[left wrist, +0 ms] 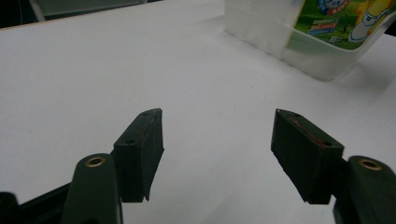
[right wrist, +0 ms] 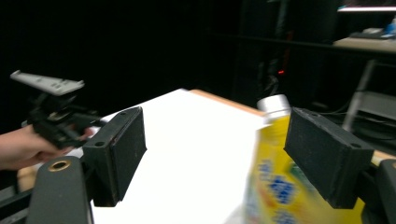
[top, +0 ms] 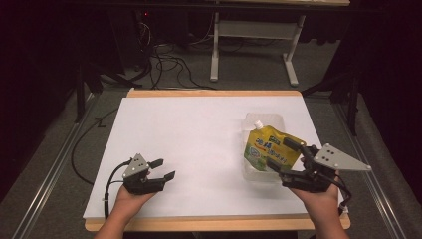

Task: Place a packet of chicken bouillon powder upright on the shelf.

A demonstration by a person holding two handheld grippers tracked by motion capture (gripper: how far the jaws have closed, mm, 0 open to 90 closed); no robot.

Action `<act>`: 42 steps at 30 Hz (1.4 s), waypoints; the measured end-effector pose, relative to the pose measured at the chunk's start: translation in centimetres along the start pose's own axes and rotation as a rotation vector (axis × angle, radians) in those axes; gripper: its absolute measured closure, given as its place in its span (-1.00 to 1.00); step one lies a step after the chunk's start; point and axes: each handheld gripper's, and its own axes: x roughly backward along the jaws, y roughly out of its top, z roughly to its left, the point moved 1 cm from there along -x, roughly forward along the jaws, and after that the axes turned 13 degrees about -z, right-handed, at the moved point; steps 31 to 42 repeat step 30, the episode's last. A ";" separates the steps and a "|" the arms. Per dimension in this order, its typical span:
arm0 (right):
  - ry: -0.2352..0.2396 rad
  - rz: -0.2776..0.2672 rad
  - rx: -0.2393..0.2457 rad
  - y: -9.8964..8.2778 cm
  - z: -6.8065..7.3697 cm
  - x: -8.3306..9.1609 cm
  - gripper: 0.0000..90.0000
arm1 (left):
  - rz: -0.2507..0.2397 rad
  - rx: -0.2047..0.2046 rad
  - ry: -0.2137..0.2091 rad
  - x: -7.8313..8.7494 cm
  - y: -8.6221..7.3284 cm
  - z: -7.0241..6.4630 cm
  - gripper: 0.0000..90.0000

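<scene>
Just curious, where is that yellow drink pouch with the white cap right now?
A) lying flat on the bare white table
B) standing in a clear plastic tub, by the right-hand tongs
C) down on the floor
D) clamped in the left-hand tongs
B: the pouch stands in the clear tub, with the open right tongs around its lower corner; the left tongs are apart, empty.

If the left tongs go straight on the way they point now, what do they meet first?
Probably the clear plastic container holding the yellow-green pouch. The left tongs stand open over bare white table; depth is hard to judge.
</scene>
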 end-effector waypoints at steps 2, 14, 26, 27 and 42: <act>0.041 0.013 -0.010 -0.8 0.7 -0.8 -0.48 | 0.002 -0.007 -0.004 0.0 0.0 -0.1 -0.23; 0.120 0.145 -0.100 -8.6 2.8 -4.9 -0.40 | 0.008 0.003 -0.016 -0.1 -0.1 -0.6 -0.22; 0.141 0.273 -0.090 -12.3 3.9 -6.5 -0.42 | 0.019 -0.029 -0.059 -0.4 -0.9 -2.5 -0.28; 0.142 0.270 -0.088 -12.3 3.9 -6.5 -0.42 | 0.024 -0.036 -0.060 -0.5 -1.1 -2.5 -0.29; 0.142 0.263 -0.090 -12.1 3.8 -6.3 -0.42 | 0.027 -0.029 -0.058 -0.5 -1.1 -2.5 -0.28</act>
